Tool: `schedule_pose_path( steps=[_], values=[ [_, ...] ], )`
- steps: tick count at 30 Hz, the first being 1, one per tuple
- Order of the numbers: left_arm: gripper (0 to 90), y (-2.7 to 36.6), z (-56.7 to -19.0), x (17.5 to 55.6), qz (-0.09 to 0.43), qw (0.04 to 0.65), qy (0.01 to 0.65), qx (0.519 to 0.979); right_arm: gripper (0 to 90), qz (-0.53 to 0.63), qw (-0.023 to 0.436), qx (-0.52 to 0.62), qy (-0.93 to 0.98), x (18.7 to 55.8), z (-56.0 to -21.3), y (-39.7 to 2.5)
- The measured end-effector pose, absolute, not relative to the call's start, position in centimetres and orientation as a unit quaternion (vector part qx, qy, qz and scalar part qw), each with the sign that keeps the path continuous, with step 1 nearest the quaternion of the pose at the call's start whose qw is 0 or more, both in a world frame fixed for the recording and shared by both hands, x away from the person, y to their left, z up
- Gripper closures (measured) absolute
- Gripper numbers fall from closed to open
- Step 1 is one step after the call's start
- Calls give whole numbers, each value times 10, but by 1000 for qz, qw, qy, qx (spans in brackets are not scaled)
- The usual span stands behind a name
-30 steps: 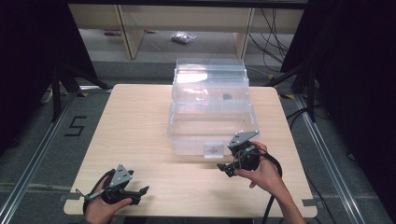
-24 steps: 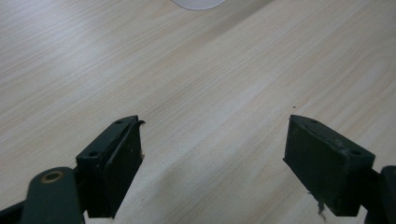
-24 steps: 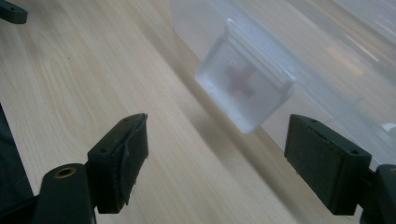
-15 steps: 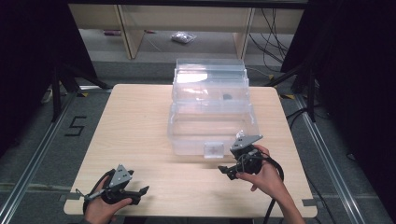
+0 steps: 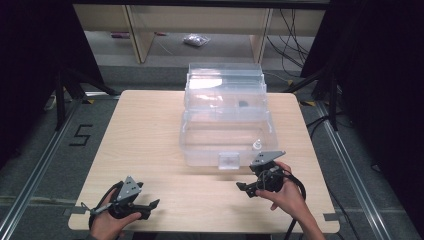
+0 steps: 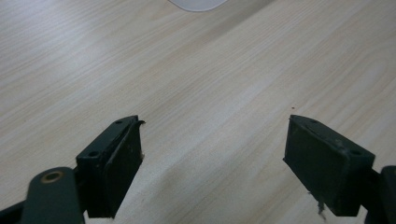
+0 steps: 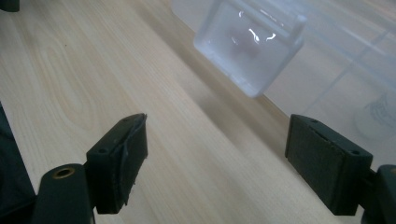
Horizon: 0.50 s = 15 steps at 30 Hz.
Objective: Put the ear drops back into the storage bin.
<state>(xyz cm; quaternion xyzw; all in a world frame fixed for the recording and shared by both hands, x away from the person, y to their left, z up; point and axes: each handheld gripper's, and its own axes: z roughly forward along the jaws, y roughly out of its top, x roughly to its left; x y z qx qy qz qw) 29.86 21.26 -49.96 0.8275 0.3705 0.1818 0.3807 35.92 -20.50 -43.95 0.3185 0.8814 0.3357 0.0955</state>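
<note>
A clear plastic box with its lid stood open sits at the middle of the wooden table. Its front latch faces me. A small clear bottle stands inside at the front right. My right gripper is open just in front of the box's right corner, jaws wide apart over bare wood, pointing left. My left gripper is open at the table's front left, nothing between its jaws.
A small dark item lies in the rear part of the box. Shelving with a plastic bag stands beyond the table. Black stands flank the table on both sides. A "5" marking is on the floor at left.
My right gripper has drawn back from the box front toward me and slightly down the table. The left gripper has stayed put.
</note>
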Motion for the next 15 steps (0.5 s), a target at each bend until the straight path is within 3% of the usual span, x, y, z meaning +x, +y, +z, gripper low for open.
schedule_pose_path(
  steps=[15],
  values=[
    [185,213,-499,298,183,379,368,830,222,345,90,337,871,355,-453,-212]
  ],
)
